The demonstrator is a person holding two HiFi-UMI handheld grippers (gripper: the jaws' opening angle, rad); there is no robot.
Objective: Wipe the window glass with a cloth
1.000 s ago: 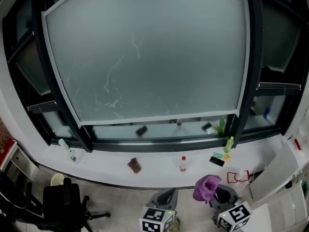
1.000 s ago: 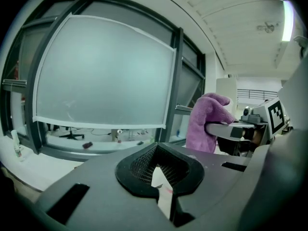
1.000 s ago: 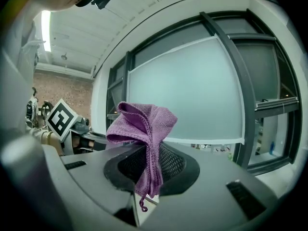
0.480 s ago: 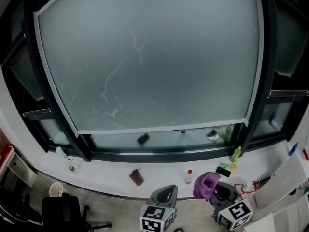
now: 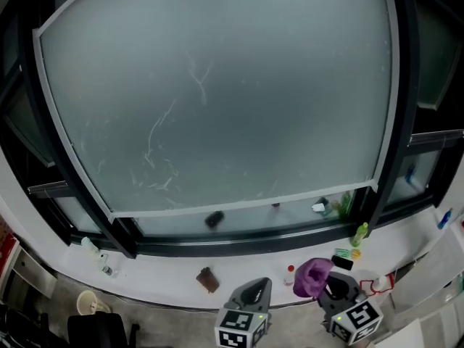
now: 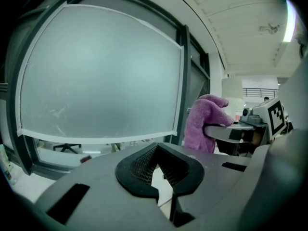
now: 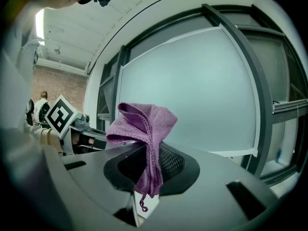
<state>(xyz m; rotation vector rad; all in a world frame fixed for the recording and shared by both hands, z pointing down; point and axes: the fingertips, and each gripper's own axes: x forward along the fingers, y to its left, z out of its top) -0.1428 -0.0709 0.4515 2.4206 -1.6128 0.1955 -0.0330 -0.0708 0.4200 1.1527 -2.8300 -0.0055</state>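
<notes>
White sill runs under the window. Nearest, the right gripper pinches a purple cloth, well short of the glass. The left gripper is closed and empty. A green bottle stands on the sill, label unreadable. Beyond, the glass shows pale streaks.

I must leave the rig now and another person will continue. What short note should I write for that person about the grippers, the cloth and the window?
Left gripper: jaws together, nothing between them, held low before the sill.
Right gripper: shut on the purple cloth, also low, not touching the glass.
Window glass: large frosted pane ahead, with pale streaks on its left half.
Done: the cloth is in the right gripper.
Left: bring the cloth to the glass and wipe it, probably beginning at the streaks.
</notes>
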